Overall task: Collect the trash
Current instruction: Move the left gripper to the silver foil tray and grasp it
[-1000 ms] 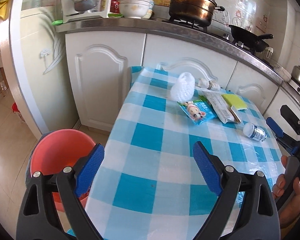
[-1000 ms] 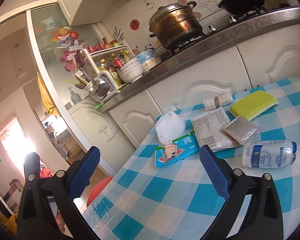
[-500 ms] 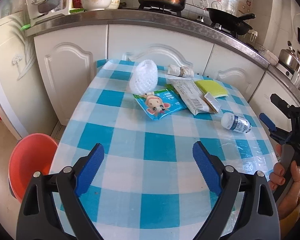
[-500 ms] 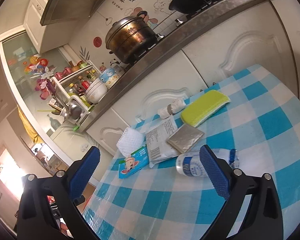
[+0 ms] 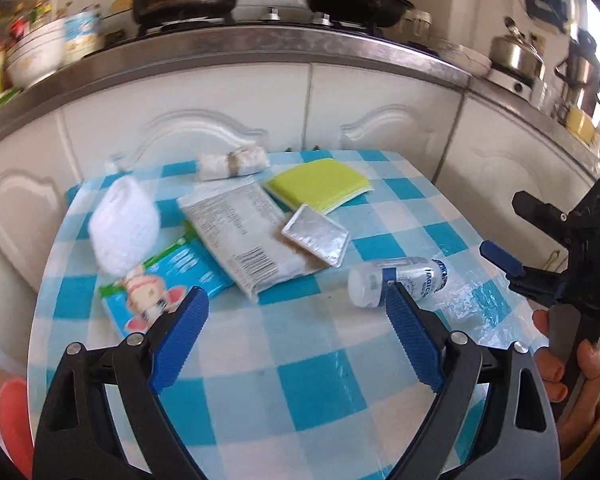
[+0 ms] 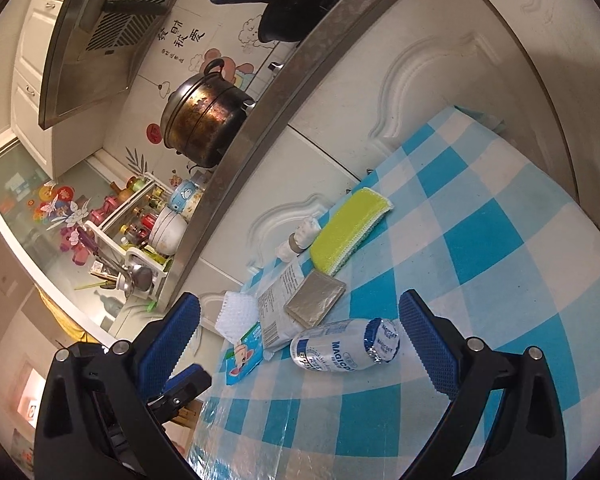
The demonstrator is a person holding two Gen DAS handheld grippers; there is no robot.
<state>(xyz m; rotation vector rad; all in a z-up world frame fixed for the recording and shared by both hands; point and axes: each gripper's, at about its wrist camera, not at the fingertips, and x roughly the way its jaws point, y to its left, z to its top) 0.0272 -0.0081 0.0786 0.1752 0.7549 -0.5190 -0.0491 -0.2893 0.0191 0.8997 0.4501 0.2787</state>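
Trash lies clustered toward the far half of the blue-and-white checked table point(image 5: 284, 384), which stands against white kitchen cabinets. Items, left to right in the left wrist view: white foam net point(image 5: 124, 232) overlapping a blue cartoon snack packet point(image 5: 168, 284); grey printed wrapper point(image 5: 244, 244) lying partly over that packet; small silver foil sachet point(image 5: 316, 235) resting on the wrapper's right edge; yellow-green sponge point(image 5: 320, 184) just behind the sachet; crumpled white wad point(image 5: 234, 162) at the far table edge. White plastic bottle point(image 6: 344, 350) lies on its side, cap on, contents not visible, apart from the pile on the near right. Left gripper point(image 5: 296, 316): jaws wide apart, nothing between the pads, over bare cloth short of the pile. Right gripper point(image 6: 300, 340): jaws likewise wide, empty, with the bottle lying between and beyond the fingertips, untouched. Red bin point(image 5: 14, 420) shows only as a sliver at lower left; interior not visible. Lidded brass-coloured pot point(image 6: 204, 120) sits on the stove.
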